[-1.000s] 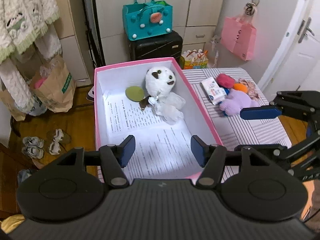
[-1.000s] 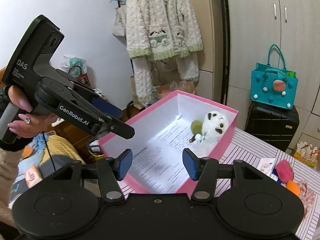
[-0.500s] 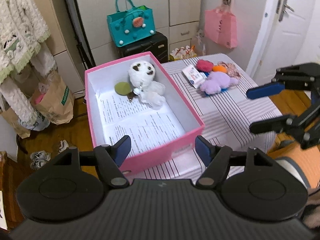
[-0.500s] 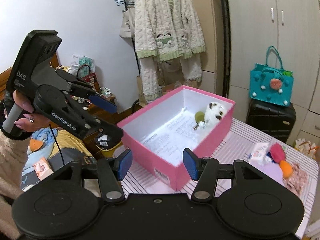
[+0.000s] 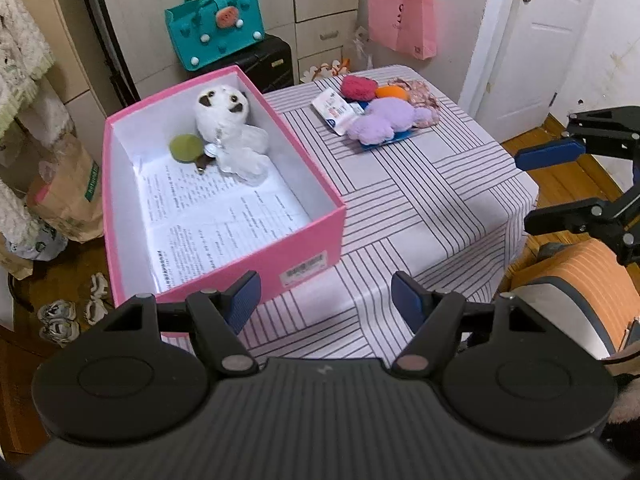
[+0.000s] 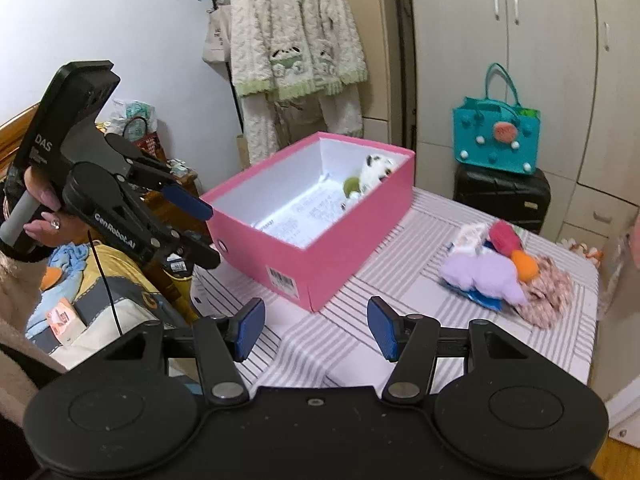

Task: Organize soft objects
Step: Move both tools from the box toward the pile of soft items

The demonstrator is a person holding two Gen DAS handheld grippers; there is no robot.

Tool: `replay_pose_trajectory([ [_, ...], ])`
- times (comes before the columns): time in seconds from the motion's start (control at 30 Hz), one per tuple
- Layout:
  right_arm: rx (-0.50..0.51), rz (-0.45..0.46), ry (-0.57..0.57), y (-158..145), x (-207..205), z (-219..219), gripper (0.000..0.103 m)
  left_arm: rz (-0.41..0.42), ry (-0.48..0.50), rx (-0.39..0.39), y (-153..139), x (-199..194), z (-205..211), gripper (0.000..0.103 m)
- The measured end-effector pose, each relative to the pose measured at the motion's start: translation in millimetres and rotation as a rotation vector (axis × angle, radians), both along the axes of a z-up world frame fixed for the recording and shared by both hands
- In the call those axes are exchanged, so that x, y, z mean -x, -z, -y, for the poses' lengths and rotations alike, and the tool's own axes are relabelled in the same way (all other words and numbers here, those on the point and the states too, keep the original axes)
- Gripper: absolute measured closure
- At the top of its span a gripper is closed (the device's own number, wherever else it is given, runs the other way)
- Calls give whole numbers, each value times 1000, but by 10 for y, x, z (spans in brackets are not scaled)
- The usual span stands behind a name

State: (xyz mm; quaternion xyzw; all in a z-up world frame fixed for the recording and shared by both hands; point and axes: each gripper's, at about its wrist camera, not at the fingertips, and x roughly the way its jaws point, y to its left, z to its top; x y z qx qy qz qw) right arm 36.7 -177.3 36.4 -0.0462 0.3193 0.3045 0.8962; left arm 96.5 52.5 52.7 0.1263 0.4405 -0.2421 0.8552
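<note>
A pink box (image 5: 304, 236) (image 6: 316, 268) stands on the striped table and holds a white plush toy (image 5: 228, 128) (image 6: 374, 172) and a green round piece (image 5: 186, 148). A pile of soft things lies at the far right of the table: a purple plush (image 5: 380, 120) (image 6: 480, 276), a red pompom (image 5: 357, 86) (image 6: 504, 236), an orange ball (image 5: 391, 92) (image 6: 525, 265), floral cloth (image 5: 424, 102) and a white packet (image 5: 334, 110). My left gripper (image 5: 326, 300) is open and empty, hanging before the box's near end. My right gripper (image 6: 316, 322) is open and empty above the table's near edge.
The striped tablecloth (image 5: 420, 200) drops off at the right edge. A teal bag (image 5: 216, 36) sits on a black suitcase (image 5: 264, 60) behind the table. A pink bag (image 5: 402, 20) hangs by a white door (image 5: 536, 40). Paper bags and shoes (image 5: 60, 316) lie on the floor at left.
Both grippers have drawn back from the box and stayed open. The box and soft pile now look farther away; the toy stays in the box.
</note>
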Motion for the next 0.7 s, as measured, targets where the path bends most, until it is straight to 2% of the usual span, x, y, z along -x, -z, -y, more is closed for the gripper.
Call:
replay_pose_trajectory([
  [0.2,-9,-32,20,161,24,166,41,-27,38,-2,92,53,177,32],
  [0.47,3,-40,28,350,-9,335,41,-44,143,9,208,131,578,32],
  [0.7,38,-8,54,505,-53,510,40,18,184,22,264,45,908,32],
])
